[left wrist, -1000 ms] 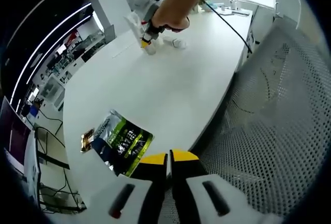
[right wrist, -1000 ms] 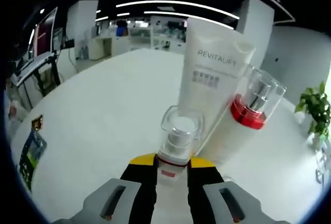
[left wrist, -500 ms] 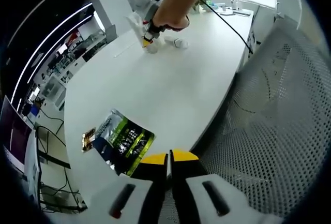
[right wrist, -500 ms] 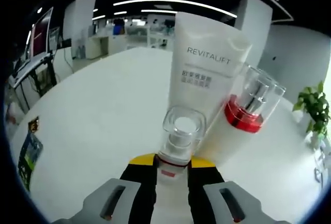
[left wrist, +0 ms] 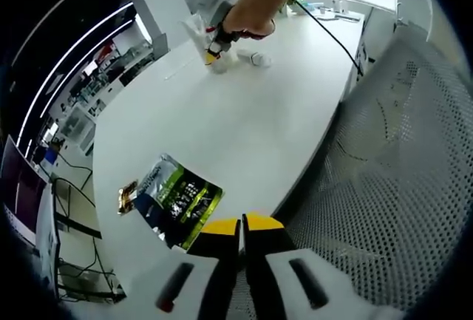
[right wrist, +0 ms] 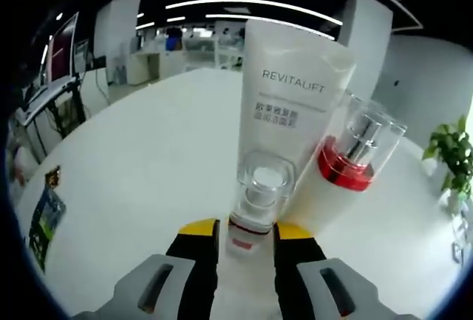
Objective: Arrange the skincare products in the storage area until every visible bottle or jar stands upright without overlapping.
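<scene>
A small bottle with a clear cap [right wrist: 257, 203] was seen standing upright on the white table [right wrist: 148, 179] in the right gripper view, between the two yellow-tipped jaws of the right gripper [right wrist: 244, 233]; the jaws stood close at its sides, but it could not be told if they were pinching it or only beside it. Just behind it a tall white tube marked REVITALIFT [right wrist: 288, 106] was standing, and beside the tube a bottle with a red collar and clear cap [right wrist: 353, 159] was seen upright. At the far right a green plant [right wrist: 448, 159] was visible. In the left gripper view the same group of products [left wrist: 213, 58] was seen far away and small, with a hand [left wrist: 247, 18] over it and a black cable [left wrist: 325, 28] running across the table. Near the table edge a green and black pouch [left wrist: 174, 202] was lying flat. The jaws of the left gripper [left wrist: 242, 225] were pressed together, over a grey mesh chair [left wrist: 392, 187].
</scene>
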Demonstrator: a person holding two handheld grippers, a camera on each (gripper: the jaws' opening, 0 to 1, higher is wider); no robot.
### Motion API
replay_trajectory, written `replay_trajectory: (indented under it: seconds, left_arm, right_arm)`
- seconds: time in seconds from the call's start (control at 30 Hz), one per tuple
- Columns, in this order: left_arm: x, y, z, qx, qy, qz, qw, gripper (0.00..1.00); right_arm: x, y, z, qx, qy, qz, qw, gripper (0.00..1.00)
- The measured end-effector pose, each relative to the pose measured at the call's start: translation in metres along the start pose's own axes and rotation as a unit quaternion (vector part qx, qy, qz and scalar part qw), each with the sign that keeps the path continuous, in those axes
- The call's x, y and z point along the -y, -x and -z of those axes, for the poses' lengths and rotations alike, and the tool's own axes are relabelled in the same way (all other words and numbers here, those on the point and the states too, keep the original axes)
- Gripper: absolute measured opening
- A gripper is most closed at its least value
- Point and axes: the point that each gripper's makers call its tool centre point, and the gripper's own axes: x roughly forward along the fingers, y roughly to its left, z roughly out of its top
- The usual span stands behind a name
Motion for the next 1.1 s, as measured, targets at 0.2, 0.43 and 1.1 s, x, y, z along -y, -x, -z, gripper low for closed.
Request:
replay_trajectory:
  seconds: [0.2, 0.43, 1.1]
  left_arm:
    - [-0.001, 0.001, -0.001, 0.003, -0.001, -0.004, 1.0000, 0.00]
    - [-0.001, 0.001, -0.002, 0.005, -0.003, -0.005, 1.0000, 0.00]
    - [-0.001, 0.002, -0.004, 0.006, -0.009, -0.006, 0.9999, 0.00]
  right_arm:
    - [0.009, 0.036, 0.019, -0.017, 0.006, -0.005, 0.9998, 0.34]
    - [0.032, 0.054, 0.058, -0.063, -0.050, 0.012, 0.9967, 0.46]
    - [0.021, 0.061, 0.113, -0.145, -0.121, -0.029, 0.9816, 0.16]
